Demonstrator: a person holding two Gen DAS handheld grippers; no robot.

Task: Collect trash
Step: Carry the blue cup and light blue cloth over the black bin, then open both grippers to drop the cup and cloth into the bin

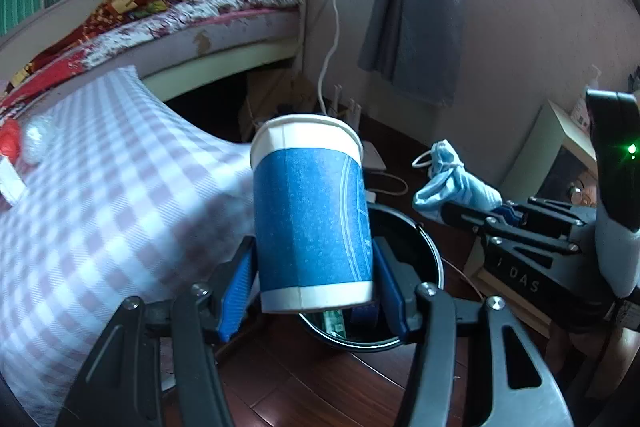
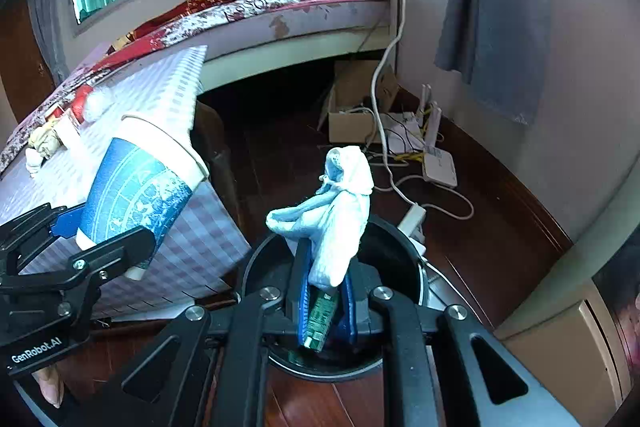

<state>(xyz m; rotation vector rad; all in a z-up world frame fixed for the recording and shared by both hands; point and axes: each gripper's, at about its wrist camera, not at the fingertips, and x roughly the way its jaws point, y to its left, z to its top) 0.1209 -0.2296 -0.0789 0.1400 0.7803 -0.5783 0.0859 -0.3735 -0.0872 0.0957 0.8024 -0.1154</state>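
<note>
- The left gripper [image 1: 316, 275] is clamped on a blue and white paper cup [image 1: 314, 215], its blue pads pressing the cup's two sides near the base.
- The cup stands upright between the pads, rim up, just above the near rim of a round black trash bin [image 1: 434, 259] on the dark wooden floor [image 1: 320, 379].
- In the right wrist view the same cup [image 2: 140, 195] leans at the left, held over the edge of the checked counter [image 2: 208, 239].
- The right gripper [image 2: 326, 291] has its jaws together on a crumpled light blue face mask [image 2: 340, 223], which sticks up from the pads above the bin's opening [image 2: 400, 251].
- From the left wrist view the mask [image 1: 456, 187] hangs at the tip of the right gripper [image 1: 452, 209], to the right of the cup and beyond the bin's far rim.
- Inside the bin lies a small green packet [image 2: 320, 319].
- On the far left of the counter sit a red scrap [image 1: 10, 143] and a white crumpled wad [image 1: 36, 141].
- A bed [image 2: 288, 7] with a patterned cover stands far behind the counter.
- A white cable [image 2: 384, 99] runs down to a router [image 2: 440, 163] on the floor by the wall.
</note>
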